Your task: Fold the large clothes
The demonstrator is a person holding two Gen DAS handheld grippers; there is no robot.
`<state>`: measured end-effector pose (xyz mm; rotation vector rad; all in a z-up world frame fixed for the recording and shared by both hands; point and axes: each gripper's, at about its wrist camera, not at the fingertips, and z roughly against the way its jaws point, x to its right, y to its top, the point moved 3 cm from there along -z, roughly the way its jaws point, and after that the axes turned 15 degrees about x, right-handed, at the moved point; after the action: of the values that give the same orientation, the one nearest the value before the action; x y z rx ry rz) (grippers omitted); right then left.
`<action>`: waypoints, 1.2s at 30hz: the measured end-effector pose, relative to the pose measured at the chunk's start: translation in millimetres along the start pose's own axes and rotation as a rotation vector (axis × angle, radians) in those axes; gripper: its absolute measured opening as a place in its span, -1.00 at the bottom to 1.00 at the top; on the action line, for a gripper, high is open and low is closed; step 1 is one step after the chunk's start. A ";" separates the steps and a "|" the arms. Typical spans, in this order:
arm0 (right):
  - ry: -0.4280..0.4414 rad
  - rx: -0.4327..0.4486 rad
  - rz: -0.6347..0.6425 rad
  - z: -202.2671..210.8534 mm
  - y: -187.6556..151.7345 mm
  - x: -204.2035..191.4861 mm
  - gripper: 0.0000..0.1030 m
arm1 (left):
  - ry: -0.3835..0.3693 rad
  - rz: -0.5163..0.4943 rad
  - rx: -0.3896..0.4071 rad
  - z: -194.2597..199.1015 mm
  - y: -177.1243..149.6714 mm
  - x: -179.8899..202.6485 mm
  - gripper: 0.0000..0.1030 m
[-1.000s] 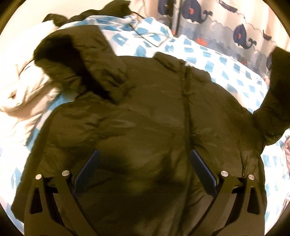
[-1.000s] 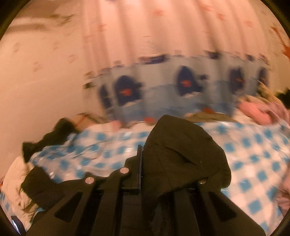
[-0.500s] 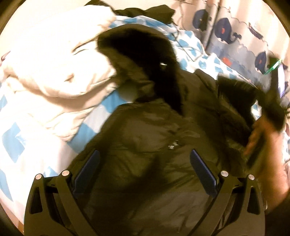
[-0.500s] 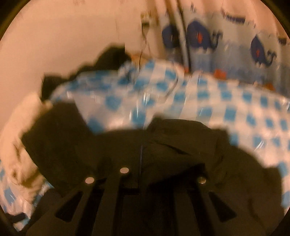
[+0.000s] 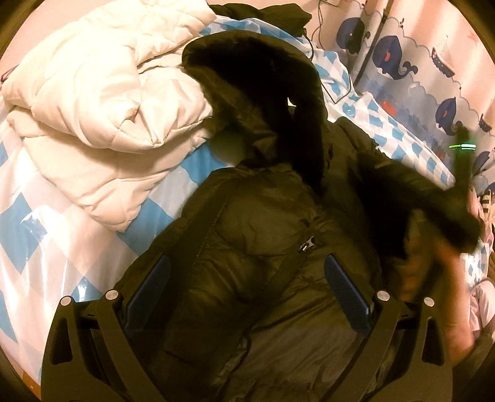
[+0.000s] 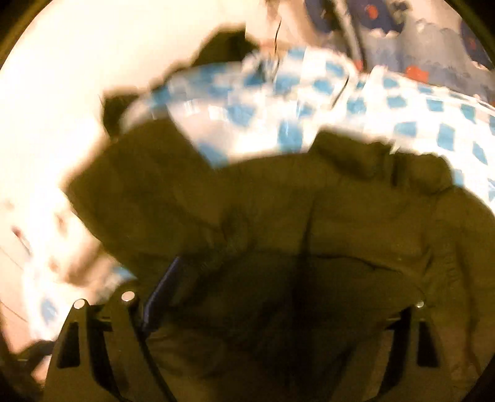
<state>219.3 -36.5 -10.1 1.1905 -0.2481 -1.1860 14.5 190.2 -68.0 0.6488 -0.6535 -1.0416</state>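
On the blue-checked bed cover [image 5: 77, 235] the dark jacket [image 5: 263, 247] is lying beside a white quilt [image 5: 102, 102], while the left gripper [image 5: 247, 284] is hovering wide apart above it and the right gripper [image 6: 278, 297], its jaws just opening, is gripping nothing.

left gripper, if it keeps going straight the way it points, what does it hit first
Most likely the dark olive puffer jacket lying on the blue-and-white checked bed cover. The left gripper, jaws open, points down at the quilted front near the zipper pull; depth is unclear.

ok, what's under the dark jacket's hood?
The hood lies on the blue-checked bed cover, its left edge against the white quilted coat, a black garment behind. Directly beneath is covered.
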 end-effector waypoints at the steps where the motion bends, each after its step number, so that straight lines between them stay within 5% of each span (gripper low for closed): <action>1: -0.005 0.033 -0.011 11.6 9.5 6.0 0.61 | 0.000 -0.001 0.000 1.1 -0.4 0.1 0.85; 4: -0.104 0.095 -0.052 60.3 28.4 50.1 0.64 | -0.001 0.001 -0.004 0.1 -1.0 1.0 0.85; 8: -0.344 0.134 -0.153 121.1 27.0 142.0 0.65 | 0.000 -0.012 -0.011 -2.9 -3.9 6.4 0.85; 11: -0.404 0.148 -0.272 140.1 11.2 190.2 0.65 | -0.002 -0.031 -0.011 -4.9 -6.4 15.7 0.85; 15: -0.342 0.123 -0.257 110.6 11.3 182.4 0.65 | -0.001 -0.057 -0.026 -11.7 -11.3 29.2 0.85; 19: -0.200 0.023 -0.292 37.2 9.1 144.0 0.65 | -0.002 -0.073 -0.027 -14.8 -13.7 39.1 0.85; 22: -0.023 -0.066 -0.398 -15.5 2.9 107.5 0.65 | 0.002 -0.076 -0.032 -17.5 -14.4 38.9 0.85; 26: 0.247 0.011 -0.406 -20.9 22.7 55.9 0.65 | -0.001 -0.051 -0.032 -16.5 -10.9 31.4 0.85; 29: 0.193 0.073 -0.380 0.9 31.5 57.9 0.69 | -0.002 -0.034 -0.023 -15.0 -6.8 26.8 0.85; 31: 0.040 0.087 -0.386 18.3 23.1 81.5 0.73 | -0.007 -0.020 -0.028 -14.3 -7.6 23.6 0.85; 36: -0.124 -0.037 -0.545 -2.9 -11.6 128.1 0.73 | -0.022 -0.021 -0.019 -9.1 -6.2 20.3 0.85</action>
<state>269.2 -137.1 -72.8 1.1892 0.0125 -1.7333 25.1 170.9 -74.9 0.6297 -0.6559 -1.0744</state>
